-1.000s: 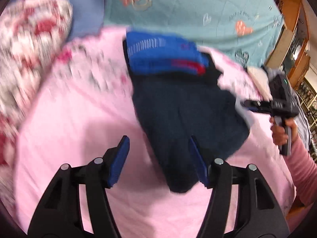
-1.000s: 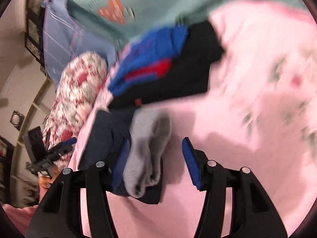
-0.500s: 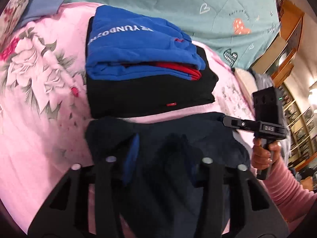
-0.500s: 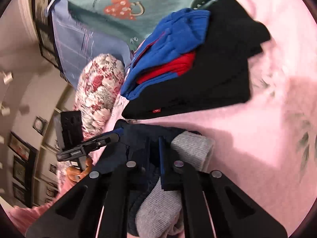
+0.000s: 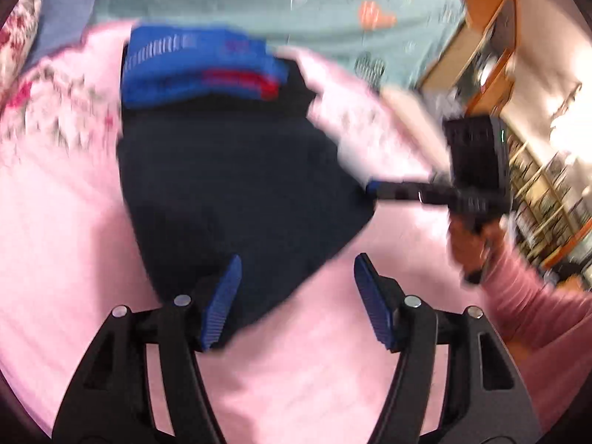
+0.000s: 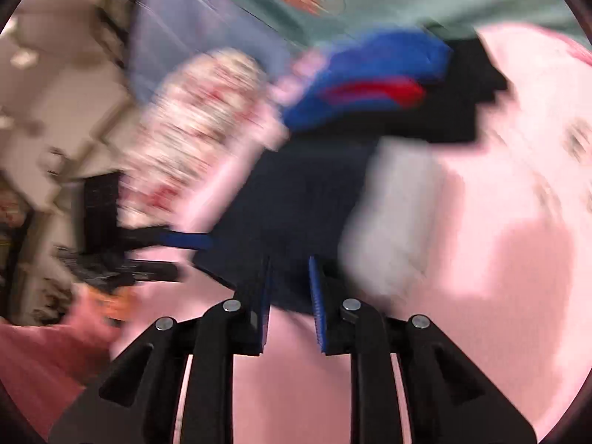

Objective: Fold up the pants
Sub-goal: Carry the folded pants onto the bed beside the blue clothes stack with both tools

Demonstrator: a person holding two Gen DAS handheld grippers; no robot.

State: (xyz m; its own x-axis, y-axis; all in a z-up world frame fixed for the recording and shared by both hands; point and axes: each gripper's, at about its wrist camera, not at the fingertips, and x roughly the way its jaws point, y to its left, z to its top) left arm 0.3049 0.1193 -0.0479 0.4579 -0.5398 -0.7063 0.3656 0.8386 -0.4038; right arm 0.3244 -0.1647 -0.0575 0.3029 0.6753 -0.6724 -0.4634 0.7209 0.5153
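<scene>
While two grippers hover, one navy pants [image 5: 236, 192] lies folded.

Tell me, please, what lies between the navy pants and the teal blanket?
In the left wrist view, a folded black garment with a folded blue garment on top lies between the navy pants and the teal blanket.

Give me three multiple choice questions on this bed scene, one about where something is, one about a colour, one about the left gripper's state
1. Where does the blue garment lie?
A. on a black garment
B. on the floor
C. on the pillow

2. What colour is the sheet?
A. green
B. pink
C. white

3. How is the left gripper?
A. shut on the pants
B. open, jaws apart
C. out of view

Answers:
1 A: black cloth shows under its edge.
2 B: pink spreads around the pants.
3 B: a wide gap separates its jaws, nothing clamped.
</scene>
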